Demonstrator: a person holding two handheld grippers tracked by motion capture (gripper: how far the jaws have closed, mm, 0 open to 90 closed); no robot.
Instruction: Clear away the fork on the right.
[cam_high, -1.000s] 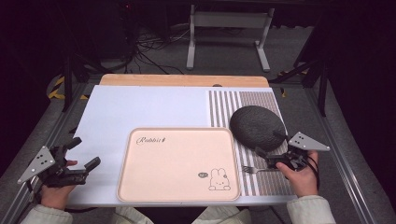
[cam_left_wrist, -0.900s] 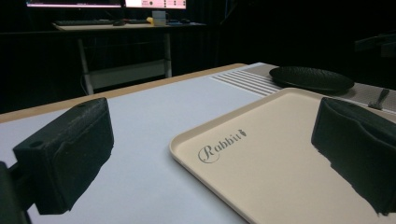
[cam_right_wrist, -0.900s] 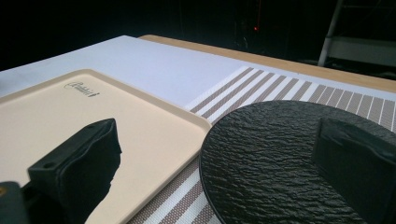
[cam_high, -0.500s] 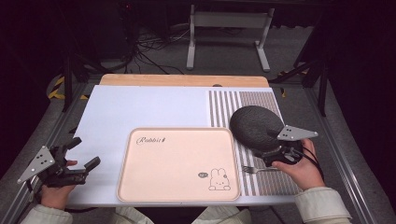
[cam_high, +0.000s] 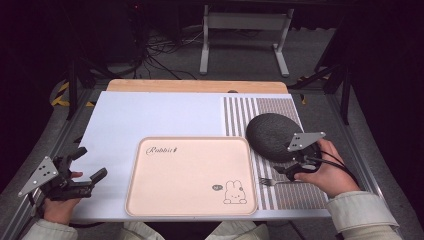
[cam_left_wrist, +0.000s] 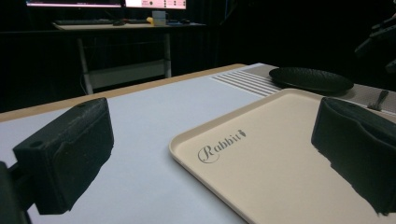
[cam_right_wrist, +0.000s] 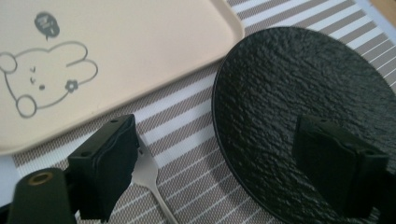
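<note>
Fork (cam_high: 272, 180) lies flat on the striped mat (cam_high: 280, 107) at the desk's right side, in the gap between the pink tray (cam_high: 190, 175) and the black plate (cam_high: 272, 136), its handle hidden under the right tongs (cam_high: 294, 167). Seen along those tongs, the fork's (cam_right_wrist: 148, 172) long axis runs up from the bottom edge, tines pointing toward the tray's (cam_right_wrist: 116, 51) corner; it sits just beside the left jaw, while the other jaw hangs over the plate (cam_right_wrist: 303, 102). The jaws stand apart with nothing between the pads and have just been closing a little. The right hand (cam_high: 327, 175) is plainly the nearer one; the left tongs (cam_high: 75, 172), held wide apart and empty, rest well off by the desk's left edge, with the tray (cam_left_wrist: 280, 154) between them and the fork. A pick-up would likely need the right tongs shifted sideways to straddle the handle.
</note>
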